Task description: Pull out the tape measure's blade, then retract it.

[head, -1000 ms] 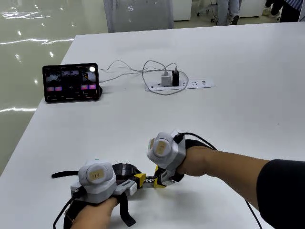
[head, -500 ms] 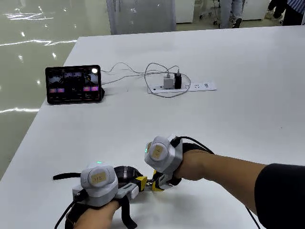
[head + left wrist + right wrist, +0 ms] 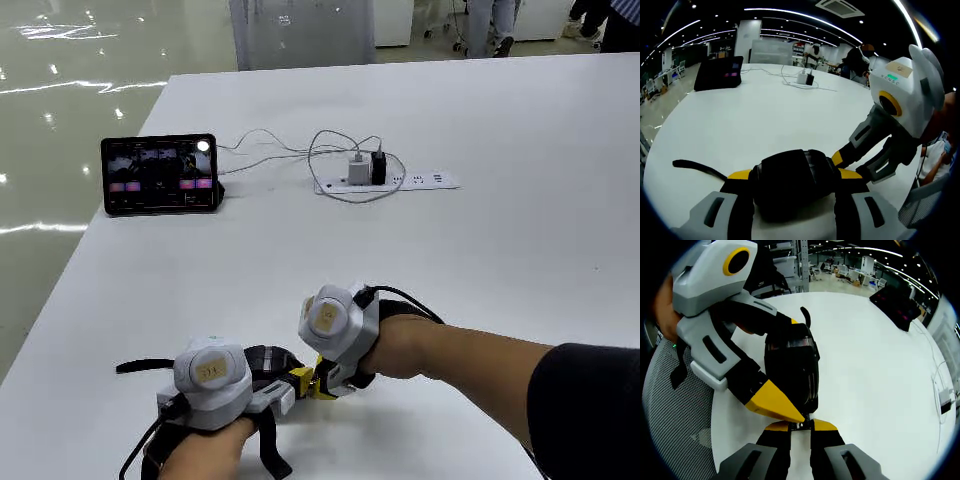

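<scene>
My left gripper (image 3: 795, 174) clamps the tape measure (image 3: 262, 362), at 6 o'clock in the head view. My right gripper (image 3: 801, 427), pinching the blade tip (image 3: 801, 423) at its 3 o'clock, has moved in against it. So the blade, I judge, is almost fully inside.

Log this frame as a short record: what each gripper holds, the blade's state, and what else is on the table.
left gripper: fingers clamp the black tape measure from both sides
right gripper: fingers shut on the blade tip at the case mouth
blade: barely out, tip close to the case
strap: black, lying loose on the table
far side: tablet with its screen lit, power strip with chargers plugged in
</scene>
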Demonstrator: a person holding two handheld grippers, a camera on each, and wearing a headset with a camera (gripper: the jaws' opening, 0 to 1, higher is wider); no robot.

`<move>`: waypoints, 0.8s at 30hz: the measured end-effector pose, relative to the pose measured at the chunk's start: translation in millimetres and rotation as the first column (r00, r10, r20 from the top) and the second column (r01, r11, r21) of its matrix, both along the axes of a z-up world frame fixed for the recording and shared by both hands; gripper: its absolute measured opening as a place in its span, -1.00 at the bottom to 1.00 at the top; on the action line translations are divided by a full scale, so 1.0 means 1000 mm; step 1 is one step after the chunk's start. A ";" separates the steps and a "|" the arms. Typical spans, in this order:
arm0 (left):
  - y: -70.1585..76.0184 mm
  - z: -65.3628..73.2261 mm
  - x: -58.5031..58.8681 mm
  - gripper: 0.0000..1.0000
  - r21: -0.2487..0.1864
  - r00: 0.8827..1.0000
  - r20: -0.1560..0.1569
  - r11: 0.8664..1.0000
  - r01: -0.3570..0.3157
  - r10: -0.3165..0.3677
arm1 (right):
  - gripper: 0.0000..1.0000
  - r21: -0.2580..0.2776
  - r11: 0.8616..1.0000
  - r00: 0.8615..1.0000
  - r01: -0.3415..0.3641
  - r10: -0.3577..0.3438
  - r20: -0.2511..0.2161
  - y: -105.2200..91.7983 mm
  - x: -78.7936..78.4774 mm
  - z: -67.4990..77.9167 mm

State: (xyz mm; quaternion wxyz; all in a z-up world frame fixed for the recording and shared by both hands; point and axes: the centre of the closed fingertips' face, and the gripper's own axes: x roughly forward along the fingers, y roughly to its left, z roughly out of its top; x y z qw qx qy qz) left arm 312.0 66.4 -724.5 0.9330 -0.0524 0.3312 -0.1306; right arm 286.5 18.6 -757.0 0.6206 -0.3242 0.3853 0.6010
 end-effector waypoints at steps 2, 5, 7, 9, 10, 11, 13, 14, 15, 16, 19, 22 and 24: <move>0.000 0.000 0.000 0.21 -0.001 1.000 0.000 1.000 0.000 0.000 | -0.79 0.002 1.000 1.000 -0.002 0.002 0.003 0.002 0.000 0.000; 0.000 0.000 0.000 0.21 -0.001 1.000 0.000 1.000 0.000 0.000 | -0.79 0.004 1.000 1.000 -0.003 0.003 0.004 0.002 0.000 0.000; 0.000 0.000 0.000 0.22 -0.002 1.000 0.000 1.000 -0.001 0.001 | -0.79 0.006 1.000 1.000 -0.002 0.002 0.002 0.002 0.000 0.000; 0.000 0.000 0.000 0.22 -0.002 1.000 0.001 1.000 -0.001 0.001 | -0.79 0.007 1.000 1.000 -0.006 0.006 0.003 0.002 0.000 0.000; 0.000 0.000 0.000 0.22 -0.003 1.000 0.001 1.000 -0.001 0.001 | -0.78 0.006 1.000 1.000 -0.008 0.008 0.004 0.002 0.000 0.000; 0.000 0.000 0.000 0.22 -0.003 1.000 0.001 1.000 -0.001 0.001 | -0.78 0.006 1.000 1.000 -0.009 0.009 0.005 0.003 0.000 -0.001; 0.000 0.000 0.000 0.23 -0.002 1.000 0.002 1.000 0.001 -0.001 | -0.78 0.009 1.000 1.000 -0.006 0.006 0.005 0.004 0.000 -0.001; 0.000 0.000 0.000 0.23 -0.002 1.000 0.003 1.000 0.000 0.000 | -0.78 0.008 1.000 1.000 -0.006 0.006 0.006 0.003 0.000 -0.001; 0.000 0.000 0.000 0.23 -0.002 1.000 0.003 1.000 -0.001 0.001 | -0.77 0.010 1.000 1.000 -0.013 0.013 0.010 0.003 0.000 -0.001; 0.000 0.000 0.000 0.24 -0.001 1.000 0.003 1.000 -0.001 0.001 | -0.77 0.014 1.000 1.000 -0.009 0.009 0.006 0.003 0.000 -0.001; 0.000 0.000 0.000 0.24 0.001 1.000 0.005 1.000 0.000 0.000 | -0.77 0.024 1.000 1.000 -0.009 0.009 0.010 0.003 -0.001 -0.001; 0.000 0.000 0.000 0.25 0.006 1.000 0.012 1.000 0.000 0.000 | -0.76 0.028 1.000 1.000 -0.004 0.004 0.014 0.003 0.000 -0.001; 0.000 0.000 0.000 0.25 0.003 1.000 0.002 1.000 0.003 -0.003 | -0.76 0.028 1.000 1.000 -0.007 0.006 0.024 0.003 -0.001 -0.001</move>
